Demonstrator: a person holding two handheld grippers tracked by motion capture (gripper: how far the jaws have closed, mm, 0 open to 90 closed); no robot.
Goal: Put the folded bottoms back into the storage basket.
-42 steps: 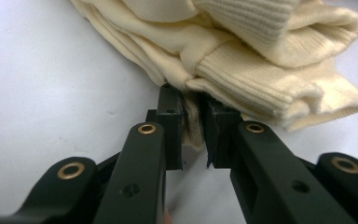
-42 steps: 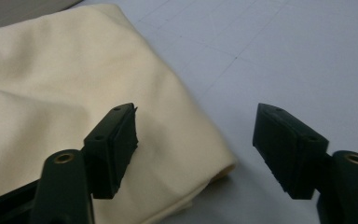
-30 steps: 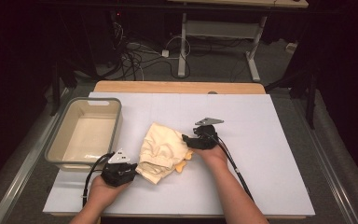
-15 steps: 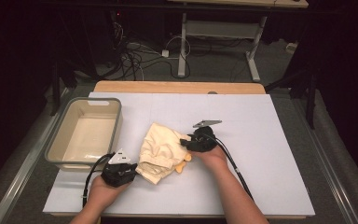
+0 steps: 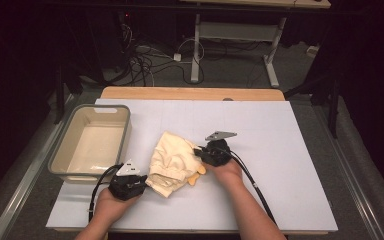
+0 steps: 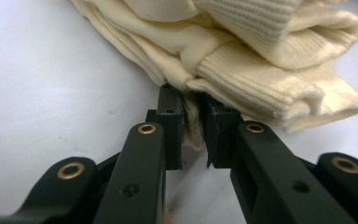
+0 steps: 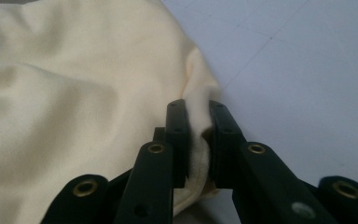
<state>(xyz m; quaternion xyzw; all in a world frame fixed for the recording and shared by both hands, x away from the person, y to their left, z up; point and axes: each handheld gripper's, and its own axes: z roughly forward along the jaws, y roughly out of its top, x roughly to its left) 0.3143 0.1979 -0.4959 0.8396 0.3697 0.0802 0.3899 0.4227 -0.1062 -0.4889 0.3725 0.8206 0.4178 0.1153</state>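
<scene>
Right gripper point(image 5: 200, 152) jaws just closed, pinching cream garment point(image 5: 172, 162) fold; left gripper point(image 5: 142, 181) clamped on ribbed hem; both ends held, prob. to lift/spread it.

Even overhead light brightens the table point(image 5: 280, 150), surroundings stay dark, and close black jaws look blurred.

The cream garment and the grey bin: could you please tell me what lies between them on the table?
Nothing: in the high view, the stretch between the cream garment and the grey bin is bare white table.
</scene>
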